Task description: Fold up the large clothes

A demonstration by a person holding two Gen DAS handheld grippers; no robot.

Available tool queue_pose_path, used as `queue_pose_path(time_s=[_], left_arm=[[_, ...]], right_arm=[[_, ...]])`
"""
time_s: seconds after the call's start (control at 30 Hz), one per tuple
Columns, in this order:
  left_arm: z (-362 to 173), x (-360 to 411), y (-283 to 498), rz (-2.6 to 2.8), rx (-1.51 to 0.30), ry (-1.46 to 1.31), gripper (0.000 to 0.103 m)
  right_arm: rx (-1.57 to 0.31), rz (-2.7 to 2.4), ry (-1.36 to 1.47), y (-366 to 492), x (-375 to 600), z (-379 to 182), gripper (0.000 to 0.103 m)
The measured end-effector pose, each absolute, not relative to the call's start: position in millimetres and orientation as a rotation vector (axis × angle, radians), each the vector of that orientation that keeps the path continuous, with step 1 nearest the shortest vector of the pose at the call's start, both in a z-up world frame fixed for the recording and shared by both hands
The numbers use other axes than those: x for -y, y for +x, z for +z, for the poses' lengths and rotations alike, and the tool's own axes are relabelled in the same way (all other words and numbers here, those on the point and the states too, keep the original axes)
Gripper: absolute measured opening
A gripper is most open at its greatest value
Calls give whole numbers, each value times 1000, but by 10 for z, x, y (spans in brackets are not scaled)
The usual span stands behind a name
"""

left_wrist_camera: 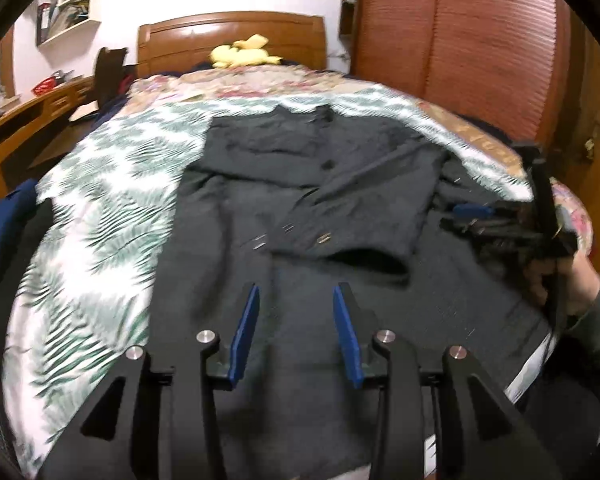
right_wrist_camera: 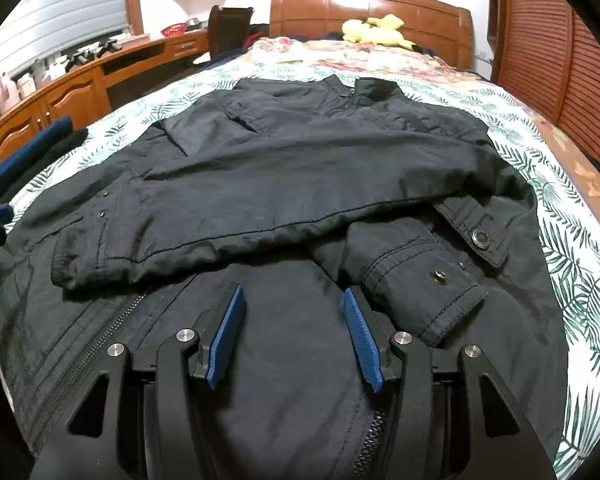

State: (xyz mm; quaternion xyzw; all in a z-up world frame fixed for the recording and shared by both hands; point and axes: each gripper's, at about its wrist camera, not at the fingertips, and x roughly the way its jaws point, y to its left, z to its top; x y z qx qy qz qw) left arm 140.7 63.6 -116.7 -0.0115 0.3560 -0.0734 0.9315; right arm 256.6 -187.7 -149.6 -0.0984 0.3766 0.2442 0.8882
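1. Dark jacket (right_wrist_camera: 300, 168) spread front-up across the leaf-print bedspread (right_wrist_camera: 572, 240), collar (right_wrist_camera: 364, 86) toward 12 o'clock by the headboard (right_wrist_camera: 372, 8), hem toward 6 o'clock under both cameras
2. Both sleeves already laid over the chest: long one across the middle with its cuff (right_wrist_camera: 84, 256) near 9 o'clock in the right wrist view, shorter one bunched with a snap cuff (right_wrist_camera: 432, 292) at about 4 o'clock
3. Left tool (left_wrist_camera: 294, 320) released, blue pads apart and nothing between them, hovering over the lower body of the jacket
4. Right tool (right_wrist_camera: 292, 320) likewise released, pads apart and empty, just above the cloth between the zipper (right_wrist_camera: 96, 340) and the snap cuff; seen from the left wrist view at 3 o'clock, blurred
5. Likely handling: soft, limp woven shell, probably lined, so moderately heavy for clothing and prone to sagging from a single pinch; smooth face likely a little slippery between pads
6. Best holds judged to be the hem corners at roughly 7 and 5 o'clock, pinching through the doubled hem seam for bite; better kept clear of zipper teeth and snaps
7. Risk when lifting the hem toward the collar: loose sleeves sliding off the chest
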Motion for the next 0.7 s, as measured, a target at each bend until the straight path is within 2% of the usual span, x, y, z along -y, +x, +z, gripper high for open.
queue_pose_path(time_s=[0.4,0.47,0.57,0.7], left_arm=[[-1498,-1094,1104,7,-837,-15,38],[-1545,-1119,1103,26,-848,-6,42],[-1610,-1214,1128,48,-849,-44,56],[-1648,-1256,1154,49,-843,-49,58]], right_arm=[[-772,500,-205,2568,1882,-1478,53],[-773,501,-205,2568,1883,-1478,53],[-769,497,-209,2566,1882,-1477,53],[-758,484,-223,2548,1864,-1465,53]])
